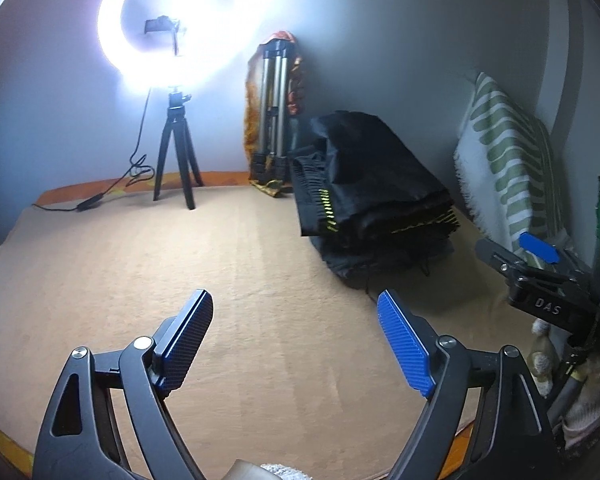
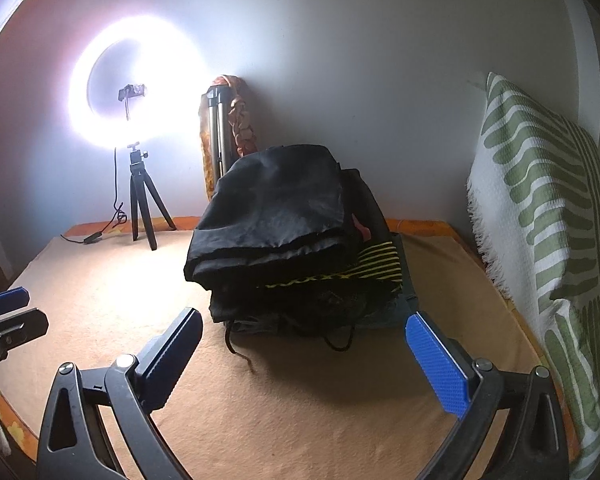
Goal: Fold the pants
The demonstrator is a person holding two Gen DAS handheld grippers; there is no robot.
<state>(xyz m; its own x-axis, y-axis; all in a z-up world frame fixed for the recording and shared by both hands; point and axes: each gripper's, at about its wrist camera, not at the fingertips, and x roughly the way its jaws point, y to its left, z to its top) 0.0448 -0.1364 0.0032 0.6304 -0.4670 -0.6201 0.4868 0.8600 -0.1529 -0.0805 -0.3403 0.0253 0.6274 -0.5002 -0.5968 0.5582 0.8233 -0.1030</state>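
A stack of folded dark garments (image 1: 374,196) lies on the tan bed cover (image 1: 204,264) at the back right; the top piece is black, with yellow-striped trim lower in the pile. In the right wrist view the stack (image 2: 284,224) sits straight ahead. My left gripper (image 1: 296,308) is open and empty over bare cover, left of the stack. My right gripper (image 2: 304,328) is open and empty, just short of the stack's front edge. The right gripper also shows at the left wrist view's right edge (image 1: 536,256), and the left gripper at the right wrist view's left edge (image 2: 8,308).
A bright ring light on a small black tripod (image 1: 176,152) stands at the back, its cable trailing left. A folded silver tripod (image 1: 274,120) leans on the wall beside patterned cloth. A green-and-white patterned pillow (image 2: 540,216) leans at the right.
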